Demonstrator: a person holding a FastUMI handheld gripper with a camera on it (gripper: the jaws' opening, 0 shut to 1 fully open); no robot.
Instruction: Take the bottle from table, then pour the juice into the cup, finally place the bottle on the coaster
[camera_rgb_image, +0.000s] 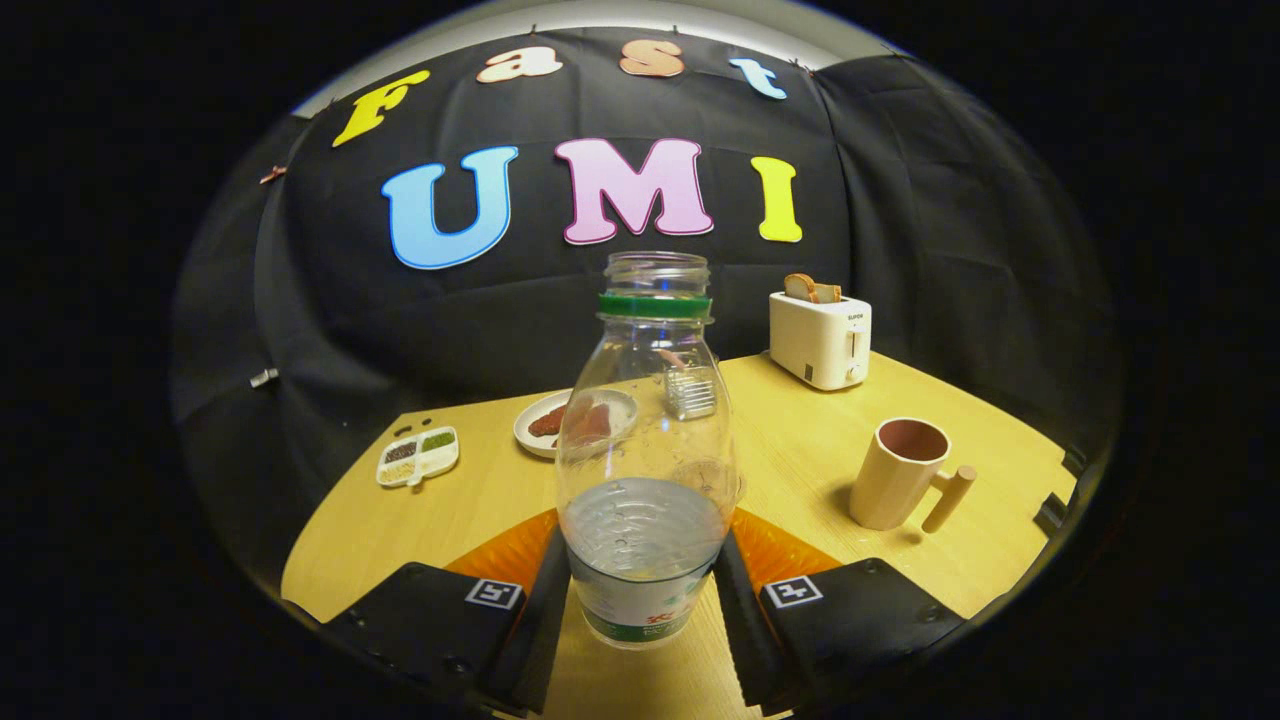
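— Gripping low: the fingers (645, 590) clasp the bottle (646, 450) at its base, frame centre.
— Light, slick, uncapped plastic; tip gently toward the cup (897, 472), lower right.

Wooden table (800, 460), toaster (820, 340), cup (897, 474), plate (545, 420), divided dish (418, 456), perhaps orange coaster (505, 552).

There's a white toaster (821, 339) at the upper right of the wooden table (800, 440) with a slice of bread (800, 287) poking out the top. Mid-frame sits a white plate (545, 425) with some reddish food on it, and left of that a little divided tray (417, 455) with green and brown bits.
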